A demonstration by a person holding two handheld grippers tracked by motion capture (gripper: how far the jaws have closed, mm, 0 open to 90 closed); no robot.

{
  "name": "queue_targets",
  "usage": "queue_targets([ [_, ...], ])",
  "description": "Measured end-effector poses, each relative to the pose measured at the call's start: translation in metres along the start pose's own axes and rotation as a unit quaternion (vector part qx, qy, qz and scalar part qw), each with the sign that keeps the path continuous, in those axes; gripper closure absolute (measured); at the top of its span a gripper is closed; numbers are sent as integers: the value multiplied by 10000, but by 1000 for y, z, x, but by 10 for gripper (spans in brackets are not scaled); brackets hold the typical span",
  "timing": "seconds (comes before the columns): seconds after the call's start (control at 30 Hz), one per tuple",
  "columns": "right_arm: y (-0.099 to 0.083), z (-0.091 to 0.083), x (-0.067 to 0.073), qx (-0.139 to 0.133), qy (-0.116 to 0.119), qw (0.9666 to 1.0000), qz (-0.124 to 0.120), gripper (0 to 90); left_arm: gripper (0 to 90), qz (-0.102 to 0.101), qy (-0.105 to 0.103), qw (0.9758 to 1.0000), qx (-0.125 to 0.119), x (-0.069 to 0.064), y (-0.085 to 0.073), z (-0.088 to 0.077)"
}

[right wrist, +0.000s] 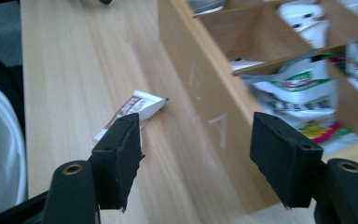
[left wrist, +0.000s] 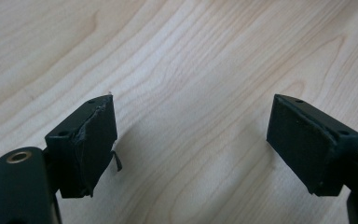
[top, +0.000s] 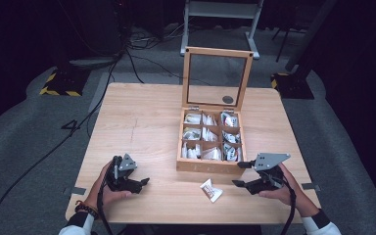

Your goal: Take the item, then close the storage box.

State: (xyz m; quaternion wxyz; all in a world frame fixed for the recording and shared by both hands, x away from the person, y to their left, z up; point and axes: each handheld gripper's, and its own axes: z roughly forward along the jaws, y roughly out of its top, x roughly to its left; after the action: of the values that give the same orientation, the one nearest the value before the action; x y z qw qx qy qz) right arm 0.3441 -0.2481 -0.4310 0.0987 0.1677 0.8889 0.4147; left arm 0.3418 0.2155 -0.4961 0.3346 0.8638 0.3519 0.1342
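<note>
A wooden box [top: 208, 166] with several compartments of tea sachets stands right of the table's middle, its glass lid [top: 217, 78] upright. One white and brown sachet [top: 211, 190] lies loose on the table in front of the box. My right gripper [top: 238, 174] hovers just right of that sachet, open and holding nothing. In the right gripper view the sachet [right wrist: 133, 109] lies beyond the left jaw, and the box's front wall [right wrist: 200, 93] runs behind the open right gripper [right wrist: 196, 144]. My left gripper [top: 143, 180] rests open near the front left; its left gripper view shows the left gripper [left wrist: 191, 135] over bare wood.
The light wooden table [top: 142, 122] has bare room left of the box. Cables [top: 39, 161] trail over the grey floor at the left. A white frame [top: 220, 19] and black stands sit behind the table.
</note>
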Motion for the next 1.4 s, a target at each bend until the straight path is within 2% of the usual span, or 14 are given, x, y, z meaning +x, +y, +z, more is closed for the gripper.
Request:
queue_targets([
  [0.17,1,-12,-9,-184,-298,9994,73,347,167,36,-186,9997,-153,1,12,0],
  [0.37,2,-22,-23,-307,-643,9970,313,351,169,150,-284,9992,-245,0,28,1],
  [0.43,2,-24,-27,-287,-778,9959,355,349,169,170,-294,9989,-318,0,35,1],
  [0.7,7,-28,-52,-230,-1026,9931,522,345,169,207,-369,9974,-583,4,71,5],
  [0.87,12,-30,-72,-279,-1212,9901,656,345,169,226,-348,9969,-665,10,98,13],
  [0.93,14,-30,-80,-286,-1312,9884,707,337,168,254,-265,9969,-697,12,107,16],
  [1.0,15,-30,-86,-266,-1365,9873,768,330,168,225,-317,9971,-653,16,116,20],
  [1.07,17,-29,-93,-226,-1445,9859,811,316,168,262,-244,9974,-633,19,124,23],
  [1.27,22,-25,-114,-288,-1616,9806,1070,285,164,185,-148,9975,-659,29,145,32],
  [1.4,26,-20,-125,-313,-1622,9793,1168,279,164,58,-169,9975,-683,35,155,39],
])
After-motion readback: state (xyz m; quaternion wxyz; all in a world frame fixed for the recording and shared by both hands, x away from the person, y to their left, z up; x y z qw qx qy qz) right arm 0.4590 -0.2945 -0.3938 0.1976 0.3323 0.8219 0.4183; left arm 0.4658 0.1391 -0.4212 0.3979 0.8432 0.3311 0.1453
